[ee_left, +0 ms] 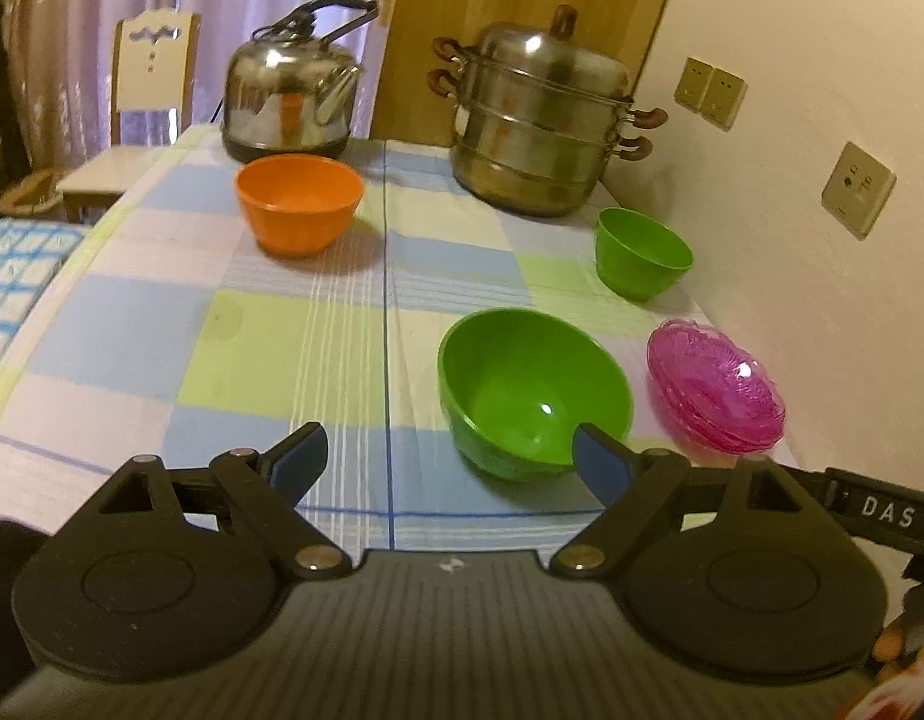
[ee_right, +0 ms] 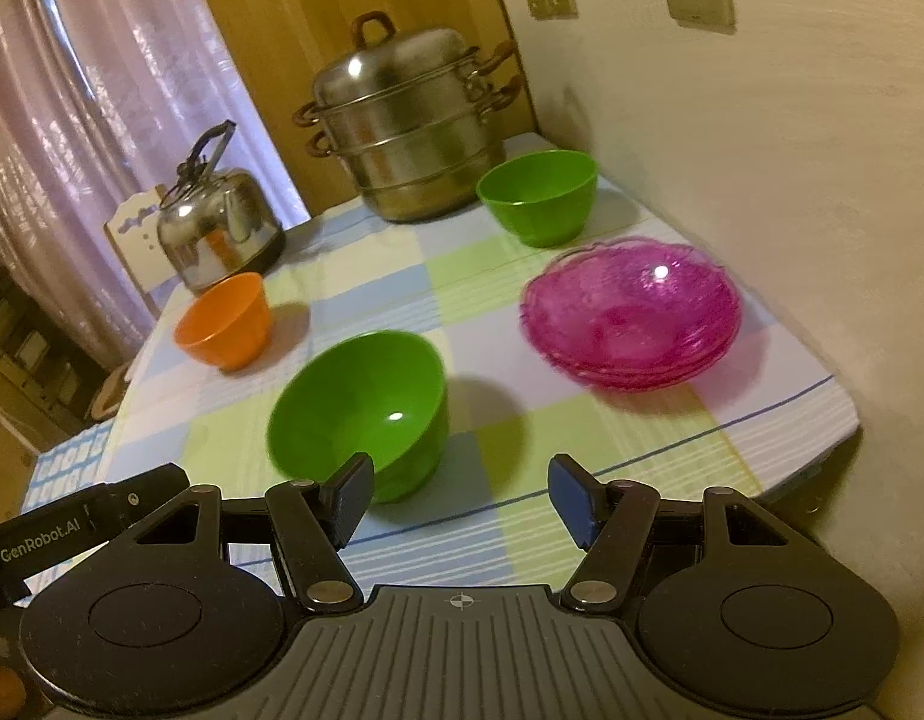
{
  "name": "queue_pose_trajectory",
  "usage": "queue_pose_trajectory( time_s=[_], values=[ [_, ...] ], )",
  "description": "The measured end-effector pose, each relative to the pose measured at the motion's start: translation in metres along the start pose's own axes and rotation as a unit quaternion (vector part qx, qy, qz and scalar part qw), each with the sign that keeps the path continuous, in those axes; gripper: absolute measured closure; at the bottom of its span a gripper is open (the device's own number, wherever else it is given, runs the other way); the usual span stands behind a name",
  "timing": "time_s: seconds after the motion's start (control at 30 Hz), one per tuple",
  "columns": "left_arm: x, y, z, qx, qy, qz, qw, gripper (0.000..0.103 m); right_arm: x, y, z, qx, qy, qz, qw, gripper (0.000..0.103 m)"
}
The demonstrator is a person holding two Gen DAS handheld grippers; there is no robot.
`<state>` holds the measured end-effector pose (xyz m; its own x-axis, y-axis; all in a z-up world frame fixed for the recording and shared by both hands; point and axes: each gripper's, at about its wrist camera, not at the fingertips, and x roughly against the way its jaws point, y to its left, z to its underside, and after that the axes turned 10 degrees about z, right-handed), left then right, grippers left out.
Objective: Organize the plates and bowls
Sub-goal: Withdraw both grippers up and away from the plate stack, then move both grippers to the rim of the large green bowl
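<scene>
Left hand-held gripper spread wide, nothing between its blue pads, right pad overlapping the near rim of the large green bowl in this view; contact not clear. Taking that large green bowl as landmark on the checked tabletop: stack of pink glass plates just beside it toward the wall, apart from it; small green bowl beyond it and toward the wall; orange bowl well apart, farther back on the other side; steel steamer pot behind the small green bowl, kettle behind the orange bowl. Seen from the right wrist: right hand-held gripper partly open, empty, its left pad in front of the large green bowl at its near edge, touching or not cannot be told. From that bowl again: pink glass plates to the wall side and a little farther back, clear tabletop between; small green bowl beyond the plates; orange bowl on the opposite side near the tabletop's edge; steamer pot at the back, kettle behind the orange bowl. All bowls upright, mouths up.
</scene>
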<state>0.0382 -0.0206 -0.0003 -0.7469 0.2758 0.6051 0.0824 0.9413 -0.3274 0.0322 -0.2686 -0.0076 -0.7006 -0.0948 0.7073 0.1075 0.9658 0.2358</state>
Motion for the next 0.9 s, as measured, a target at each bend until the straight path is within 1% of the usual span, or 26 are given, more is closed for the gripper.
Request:
queue_pose_trajectory(
  time_s=[0.17,0.3,0.37,0.53,0.9],
  values=[
    [0.007,0.008,0.004,-0.002,-0.002,-0.01,0.9999,0.016,0.001,0.01,0.008,0.008,0.002,-0.001,1.0,0.038],
    [0.009,0.017,0.005,0.024,0.007,-0.022,0.9995,0.016,0.002,0.017,0.012,0.017,0.004,-0.001,1.0,0.038],
    [0.01,0.019,0.005,0.026,0.012,-0.024,0.9993,0.016,0.002,0.02,0.014,0.023,0.005,0.0,1.0,0.038],
    [0.012,0.017,0.006,0.012,0.013,-0.017,0.9997,0.016,0.002,0.023,0.018,0.033,0.006,0.003,0.999,0.038],
    [0.006,0.016,0.009,0.022,0.025,0.002,0.9994,0.016,-0.002,0.018,0.02,0.03,0.013,0.007,0.999,0.038]
  ],
)
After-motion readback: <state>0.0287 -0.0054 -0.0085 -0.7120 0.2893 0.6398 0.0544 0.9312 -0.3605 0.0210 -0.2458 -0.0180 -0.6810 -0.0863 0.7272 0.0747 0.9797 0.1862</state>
